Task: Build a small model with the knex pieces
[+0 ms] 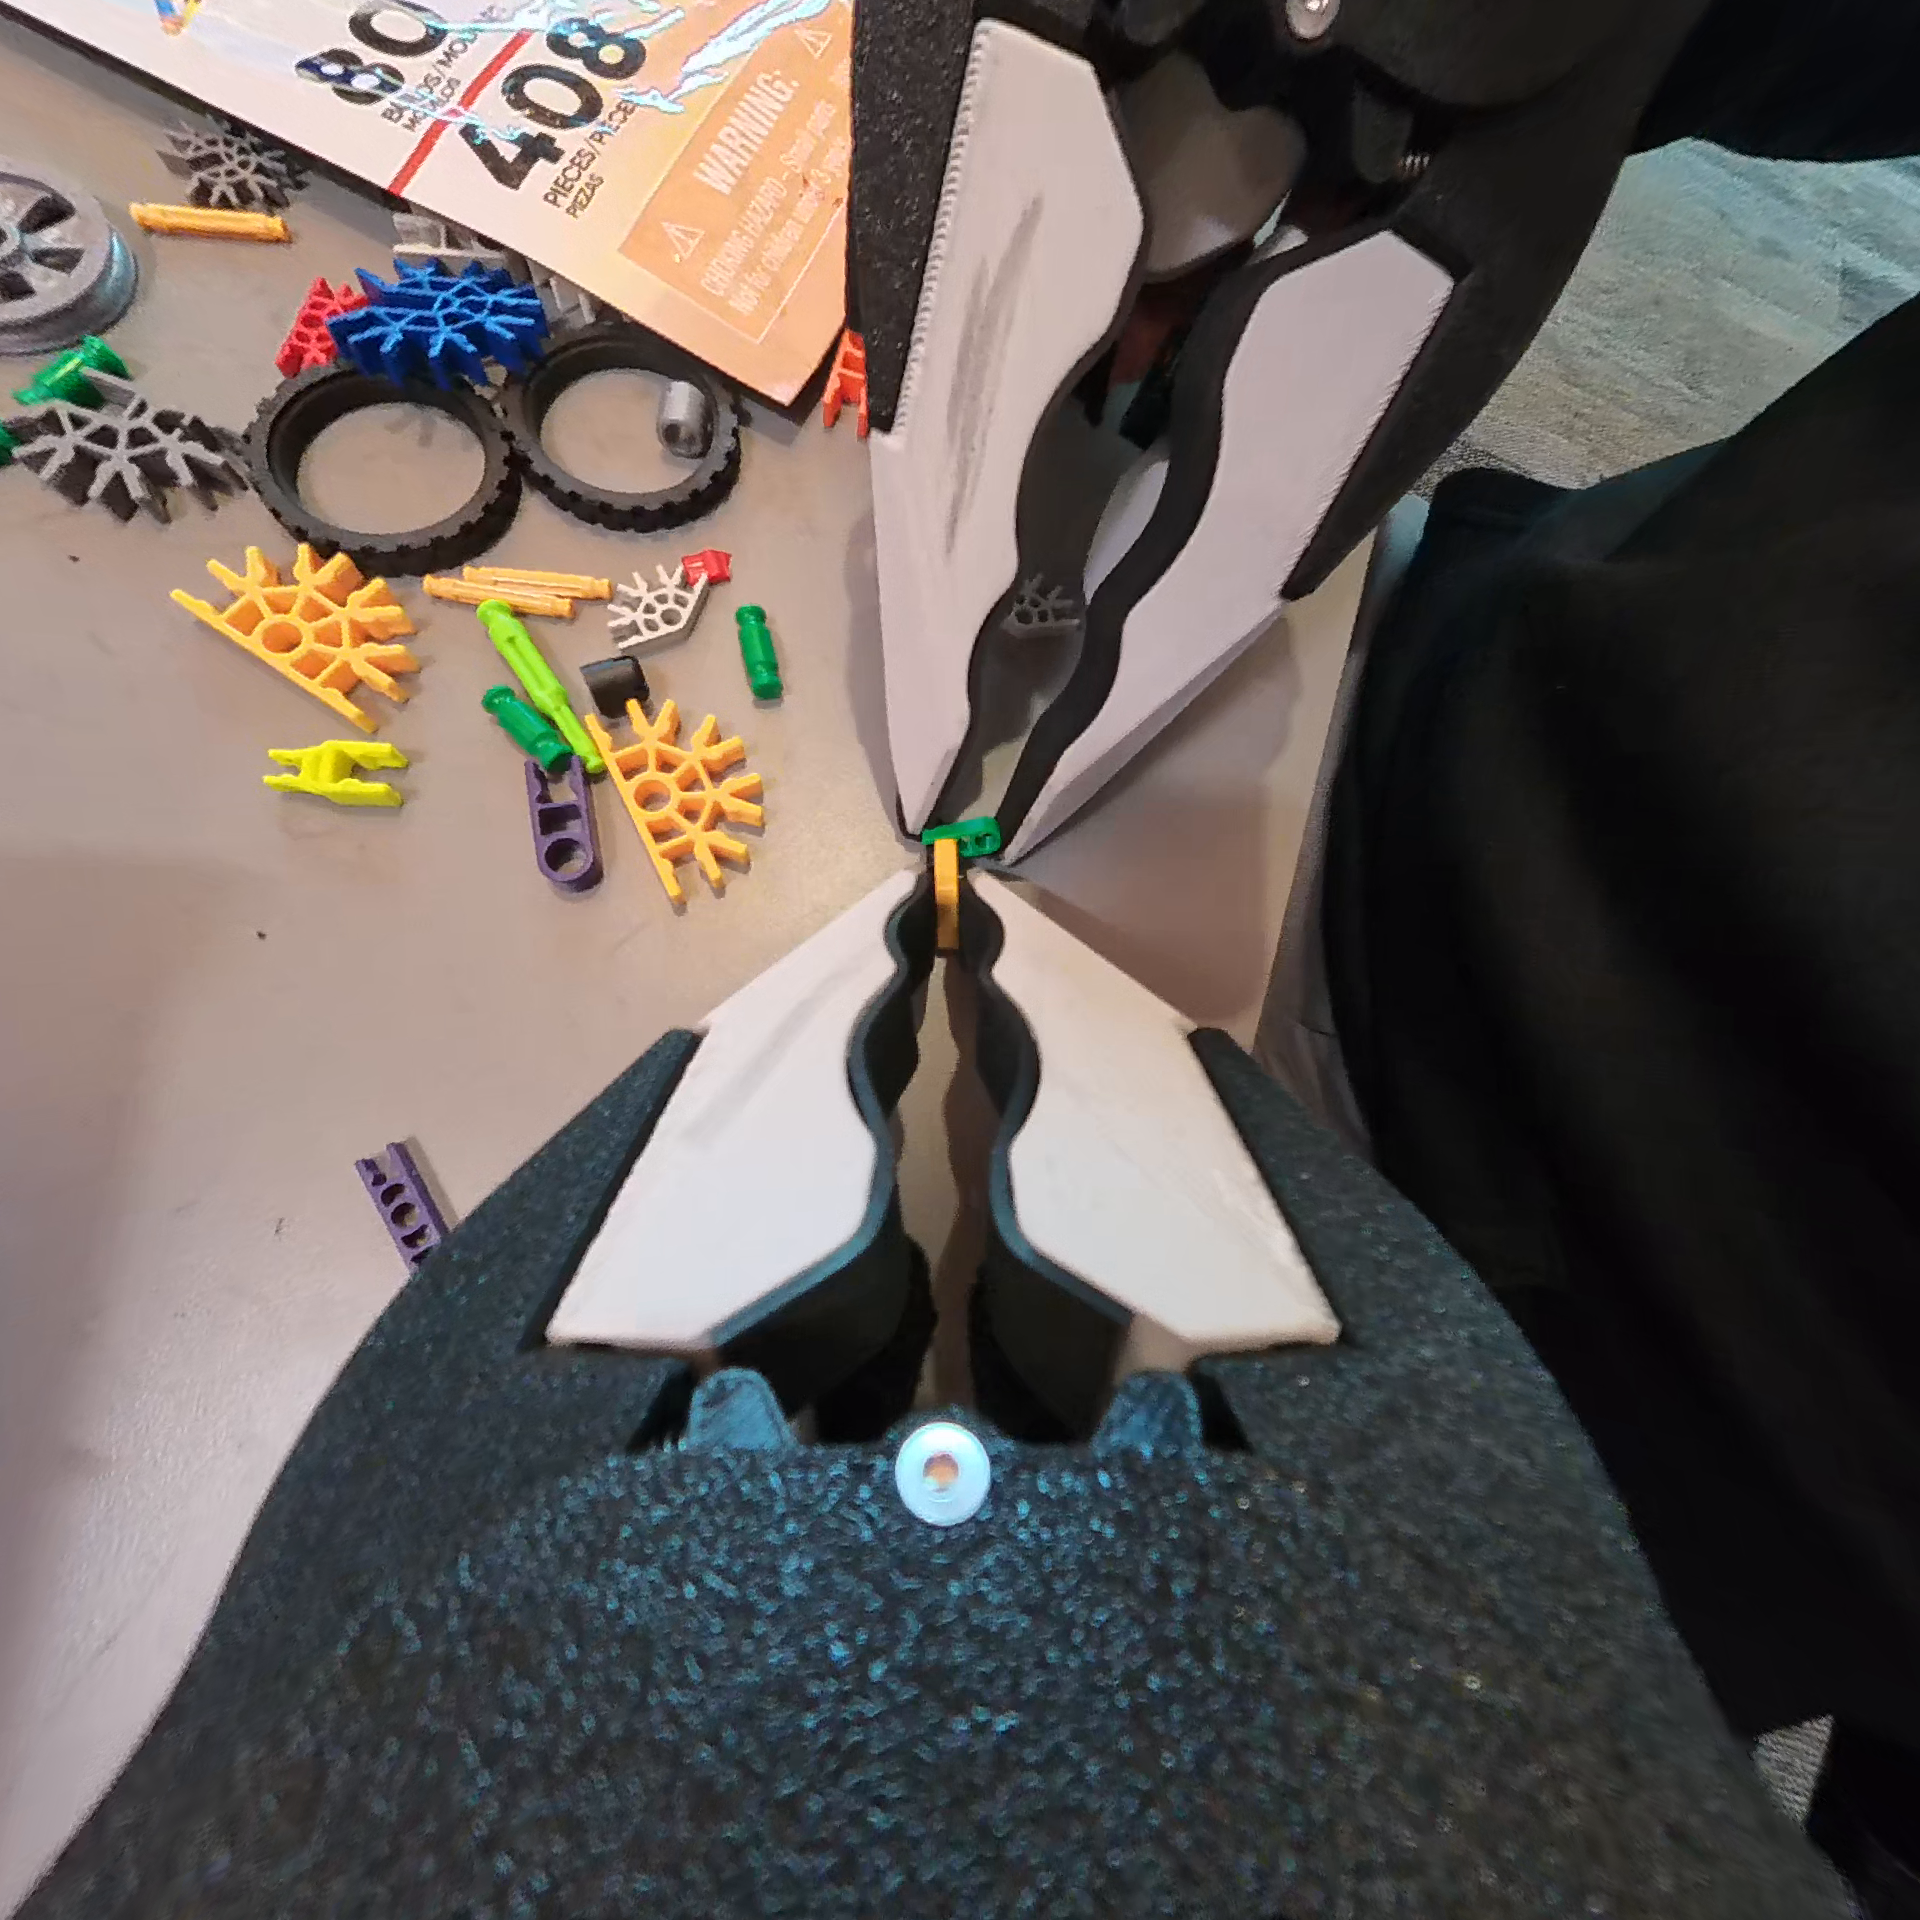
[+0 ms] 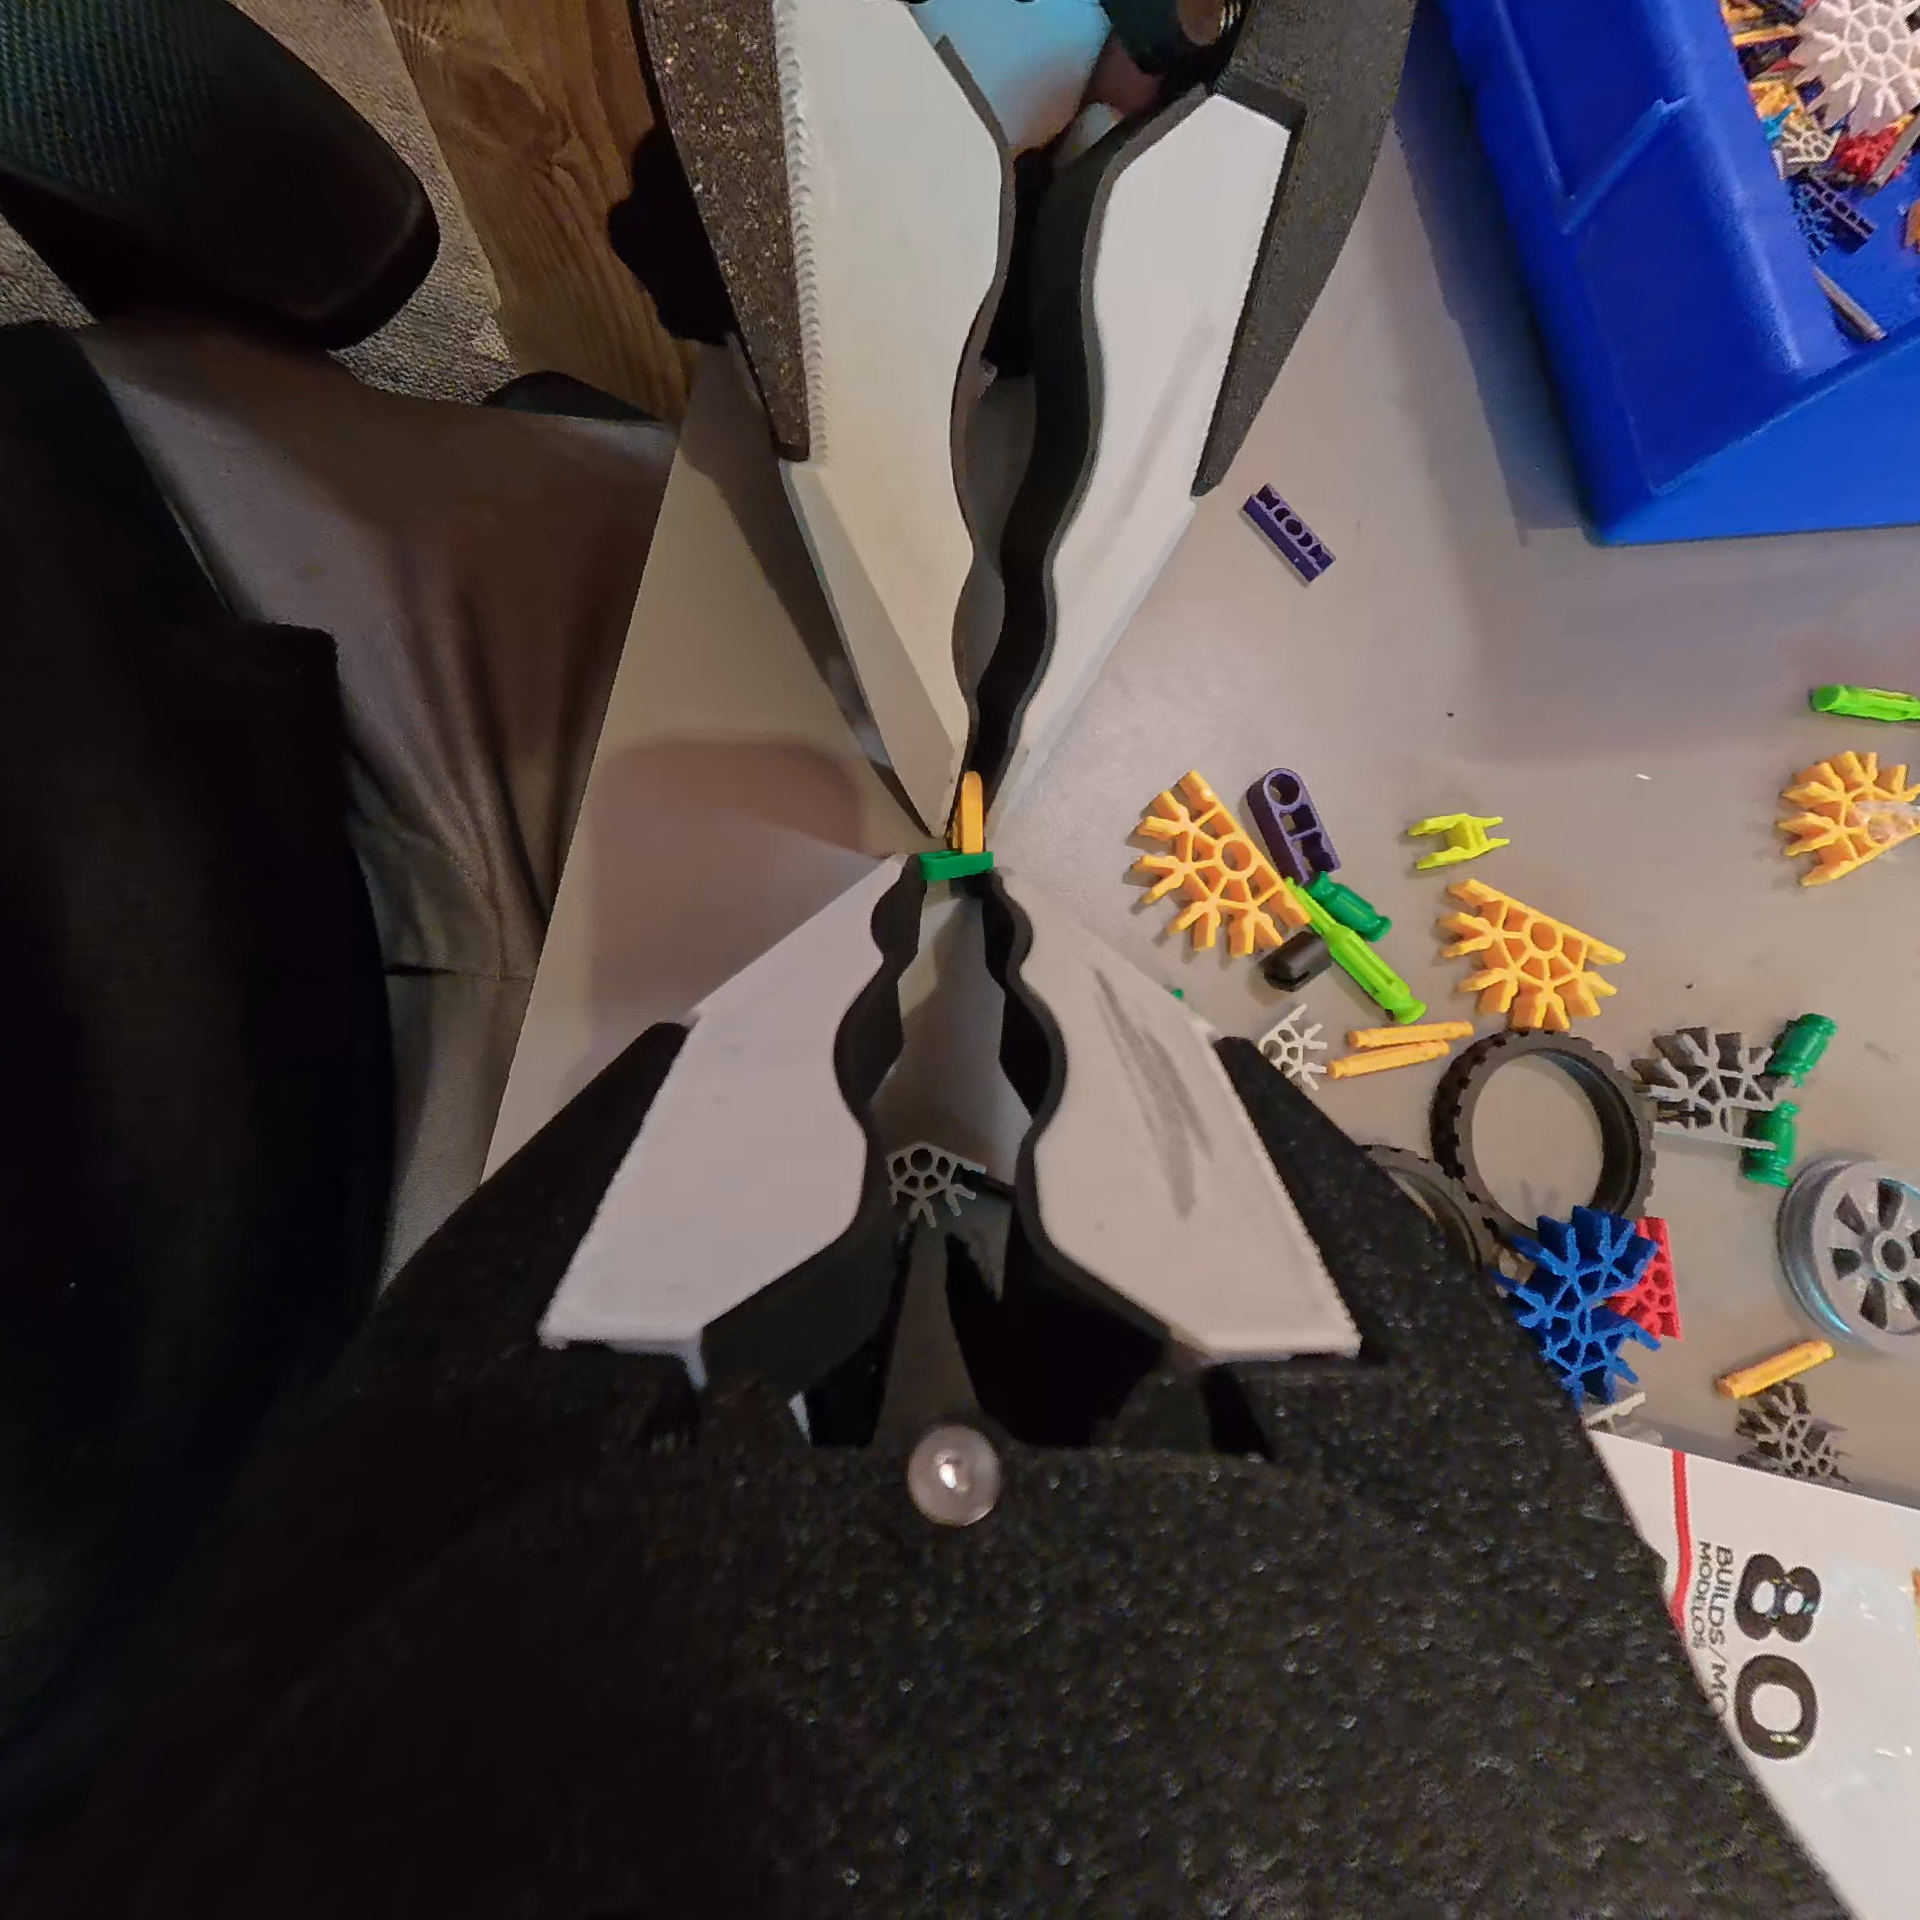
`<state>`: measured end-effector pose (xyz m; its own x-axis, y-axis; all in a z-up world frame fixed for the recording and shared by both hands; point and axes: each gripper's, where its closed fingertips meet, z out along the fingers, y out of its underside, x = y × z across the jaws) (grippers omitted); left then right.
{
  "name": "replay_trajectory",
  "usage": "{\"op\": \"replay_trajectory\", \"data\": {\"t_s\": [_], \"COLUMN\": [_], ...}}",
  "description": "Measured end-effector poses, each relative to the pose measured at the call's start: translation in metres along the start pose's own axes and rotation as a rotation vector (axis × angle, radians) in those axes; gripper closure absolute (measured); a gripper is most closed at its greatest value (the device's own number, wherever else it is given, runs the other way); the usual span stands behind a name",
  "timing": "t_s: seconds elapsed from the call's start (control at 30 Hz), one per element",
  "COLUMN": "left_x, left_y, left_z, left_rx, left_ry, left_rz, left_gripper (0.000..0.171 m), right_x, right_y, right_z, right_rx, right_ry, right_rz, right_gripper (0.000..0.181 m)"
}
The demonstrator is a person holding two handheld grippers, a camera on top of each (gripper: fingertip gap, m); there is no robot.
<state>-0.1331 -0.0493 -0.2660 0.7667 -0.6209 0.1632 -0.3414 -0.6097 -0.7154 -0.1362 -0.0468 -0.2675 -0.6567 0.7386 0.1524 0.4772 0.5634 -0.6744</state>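
The left gripper (image 1: 948, 883) is seen closed on a small orange piece (image 1: 945, 896), which is pinched upright between its fingertips. The right gripper (image 2: 954, 878) is likewise closed, a short green rod (image 2: 954, 864) being clamped crosswise at its tips. The two grippers are held tip to tip above the near edge of the grey table (image 1: 156, 987), and the green rod is pressed against the end of the orange piece; whether the two are actually joined cannot be told. A small grey connector (image 2: 928, 1179) is glimpsed through the gap between the right gripper's fingers. Loose building parts are scattered over the table surface away from that edge: two orange fan-shaped connectors (image 1: 307, 629), a purple connector (image 1: 564, 826), a lime rod (image 1: 535, 675), a yellow clip (image 1: 335, 774), thin orange rods (image 1: 514, 590) and a single dark green rod (image 1: 758, 651). Farther in, two black tyres (image 1: 384, 473) are laid side by side, with a blue snowflake connector (image 1: 442, 317) just beyond them and a grey wheel hub (image 1: 47, 260) toward the far left. A printed cardboard sheet (image 1: 665, 156) is spread over part of the pile. In the right wrist view a blue bin (image 2: 1662, 270) filled with mixed parts is set on the table, and a second purple piece (image 2: 1288, 532) lies near its front corner.
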Motion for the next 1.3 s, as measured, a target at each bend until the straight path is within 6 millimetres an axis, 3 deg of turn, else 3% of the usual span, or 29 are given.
{"op": "replay_trajectory", "data": {"t_s": [0.23, 0.5, 0.67, 0.87, 1.1, 1.3], "left_x": [-0.003, -0.004, -0.006, -0.017, -0.012, -0.011], "left_y": [-0.007, -0.031, -0.059, -0.074, -0.094, -0.098], "left_z": [-0.002, -0.010, -0.022, -0.026, -0.031, -0.030], "left_rx": [0.043, 0.206, 0.413, 0.479, 0.506, 0.521], "left_ry": [0.009, 0.074, 0.117, -0.174, -0.420, -0.460], "left_rz": [-0.088, -0.265, -0.376, -0.150, 0.059, 0.088], "left_gripper": [0.170, 0.170, 0.170, 0.170, 0.170, 0.170], "right_x": [0.009, 0.021, 0.027, 0.038, 0.042, 0.045], "right_y": [-0.007, -0.009, -0.014, -0.026, -0.031, -0.031], "right_z": [-0.016, -0.038, -0.054, -0.077, -0.084, -0.091], "right_rx": [0.035, 0.033, 0.115, 0.347, 0.413, 0.439], "right_ry": [0.072, 0.278, 0.344, 0.357, 0.414, 0.453], "right_rz": [0.031, -0.060, 0.132, 0.411, 0.425, 0.417], "right_gripper": [0.157, 0.161, 0.163, 0.170, 0.173, 0.178]}}
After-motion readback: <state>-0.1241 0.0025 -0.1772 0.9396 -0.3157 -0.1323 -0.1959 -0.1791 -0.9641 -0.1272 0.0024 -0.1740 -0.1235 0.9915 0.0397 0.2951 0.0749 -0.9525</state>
